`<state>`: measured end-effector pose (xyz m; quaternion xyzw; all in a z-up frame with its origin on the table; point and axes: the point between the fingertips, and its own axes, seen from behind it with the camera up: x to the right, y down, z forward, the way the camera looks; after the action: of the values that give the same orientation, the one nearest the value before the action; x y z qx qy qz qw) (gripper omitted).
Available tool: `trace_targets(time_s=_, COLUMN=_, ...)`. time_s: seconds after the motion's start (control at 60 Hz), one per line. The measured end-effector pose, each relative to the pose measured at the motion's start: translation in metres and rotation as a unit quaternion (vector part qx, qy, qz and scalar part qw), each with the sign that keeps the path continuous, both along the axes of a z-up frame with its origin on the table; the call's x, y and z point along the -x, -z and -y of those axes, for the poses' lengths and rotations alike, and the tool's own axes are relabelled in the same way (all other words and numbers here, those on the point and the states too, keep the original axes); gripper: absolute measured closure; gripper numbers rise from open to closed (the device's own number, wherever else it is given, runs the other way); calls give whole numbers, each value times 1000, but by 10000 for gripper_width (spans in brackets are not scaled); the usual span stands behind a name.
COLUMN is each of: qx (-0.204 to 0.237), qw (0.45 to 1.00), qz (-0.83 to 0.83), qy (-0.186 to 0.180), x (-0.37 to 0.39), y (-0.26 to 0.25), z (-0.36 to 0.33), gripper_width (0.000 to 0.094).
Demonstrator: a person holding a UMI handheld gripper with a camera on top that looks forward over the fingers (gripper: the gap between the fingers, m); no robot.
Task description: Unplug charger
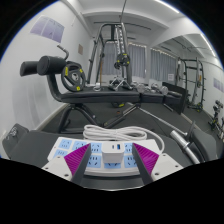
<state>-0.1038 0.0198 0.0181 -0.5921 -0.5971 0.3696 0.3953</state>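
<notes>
A white power strip (93, 158) with blue sockets lies on a grey surface (40, 150), between my fingers. A white charger (115, 153) with a blue port is plugged into the strip near its middle. The strip's white cable (108, 131) lies coiled just beyond it. My gripper (112, 160) is open. The left pad (74, 156) and the right pad (149, 157) stand on either side of the strip, with a gap between each pad and the charger.
This is a gym room. A black machine with handles (55, 72) stands beyond on the left. A black bench (125, 97) is straight ahead, a cable rack (115, 45) behind it, and more equipment (195, 80) on the right.
</notes>
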Motion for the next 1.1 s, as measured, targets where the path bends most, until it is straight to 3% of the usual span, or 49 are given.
trace_targets(time_s=0.117, qx=10, qw=1000, qz=-4, qy=-9, x=6, y=4, z=-5, gripper_width=128)
trace_targets(time_s=0.15, qx=11, qw=1000, qz=-2, qy=-23, x=6, y=5, z=2, gripper_width=399)
trace_targets(time_s=0.183, qx=-12, qw=1000, qz=-7, qy=-14, x=8, y=0, z=-5, gripper_width=670)
trace_targets(time_s=0.233, qx=-13, qw=999, qz=-19, qy=-23, x=8, y=-9, z=-4, gripper_width=730)
trace_targets(time_s=0.317, qx=20, qw=996, qz=-86, qy=-19, x=7, y=-79, z=-9, gripper_width=733)
trace_targets(time_s=0.417, qx=27, qw=993, qz=-111, qy=-20, x=-5, y=-145, z=-32, gripper_width=736)
trace_targets(time_s=0.55, qx=38, qw=996, qz=-77, qy=-12, x=-16, y=-158, z=-88, gripper_width=736)
trace_targets(time_s=0.65, qx=4, qw=999, qz=-49, qy=20, x=-22, y=-135, z=-145, gripper_width=736)
trace_targets(time_s=0.783, qx=10, qw=999, qz=22, qy=41, x=-29, y=-72, z=-184, gripper_width=736)
trace_targets(time_s=1.0, qx=-1, qw=993, qz=108, qy=41, x=-34, y=18, z=-201, gripper_width=702)
trace_targets(time_s=1.1, qx=0, qw=991, qz=133, qy=32, x=-31, y=40, z=-195, gripper_width=600)
